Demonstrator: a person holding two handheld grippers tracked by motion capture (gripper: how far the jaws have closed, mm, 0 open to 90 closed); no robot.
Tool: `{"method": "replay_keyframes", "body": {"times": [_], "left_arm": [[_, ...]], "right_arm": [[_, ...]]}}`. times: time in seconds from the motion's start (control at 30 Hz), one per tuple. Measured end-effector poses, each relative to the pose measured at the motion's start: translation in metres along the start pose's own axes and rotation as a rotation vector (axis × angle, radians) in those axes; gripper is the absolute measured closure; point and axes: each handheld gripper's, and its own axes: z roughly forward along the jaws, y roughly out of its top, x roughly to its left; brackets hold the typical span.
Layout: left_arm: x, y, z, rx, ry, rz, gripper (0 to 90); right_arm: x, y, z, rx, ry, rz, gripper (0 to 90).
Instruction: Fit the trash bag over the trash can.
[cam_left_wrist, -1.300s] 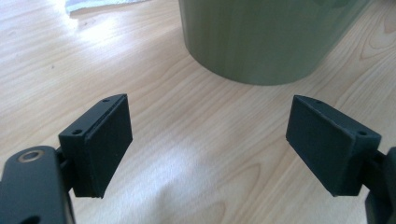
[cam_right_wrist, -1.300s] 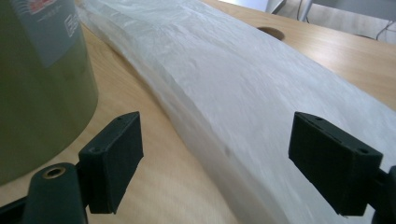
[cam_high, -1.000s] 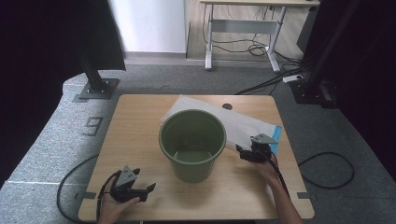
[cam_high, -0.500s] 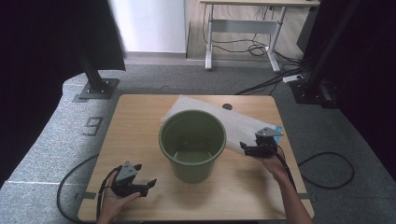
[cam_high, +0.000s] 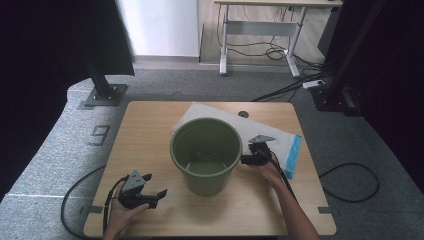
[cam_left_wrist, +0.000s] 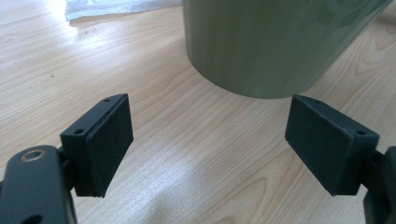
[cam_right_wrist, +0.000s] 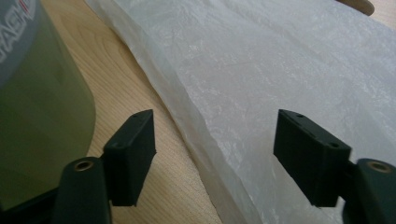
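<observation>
- Your right gripper (cam_high: 250, 159) sat just beside the right wall of the green bucket (cam_high: 206, 155), over the near edge of the white plastic bag (cam_high: 260, 134).
- In the right gripper view its jaws stood apart and had just been closing somewhat; the bag's folded edge (cam_right_wrist: 196, 126) ran between them, with neither pad pressing on it.
- In that view the bucket's wall (cam_right_wrist: 37, 107) lay close beside the left jaw.
- The bag lay flat on the wooden table (cam_high: 150, 130), reaching from behind the bucket toward the table's right edge, with a blue strip (cam_high: 295, 155) at its right end.
- Your left gripper (cam_high: 142, 194) rested at the table's near left, apart from the bucket.
- Its jaws stood wide with nothing between them; the bucket's base (cam_left_wrist: 271, 51) stood ahead of them.
</observation>
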Motion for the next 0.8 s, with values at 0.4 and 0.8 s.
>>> {"method": "replay_keyframes", "body": {"times": [0.4, 0.8], "left_arm": [[-0.001, -0.002, -0.001, 0.026, 0.038, -0.008, 16.4], [0.003, -0.004, -0.006, 0.007, 0.046, -0.034, 17.4]], "right_arm": [[-0.004, -0.007, 0.008, 0.065, -0.043, 0.013, 72.1], [0.003, -0.029, -0.03, 0.035, -0.075, 0.015, 88.4]]}}
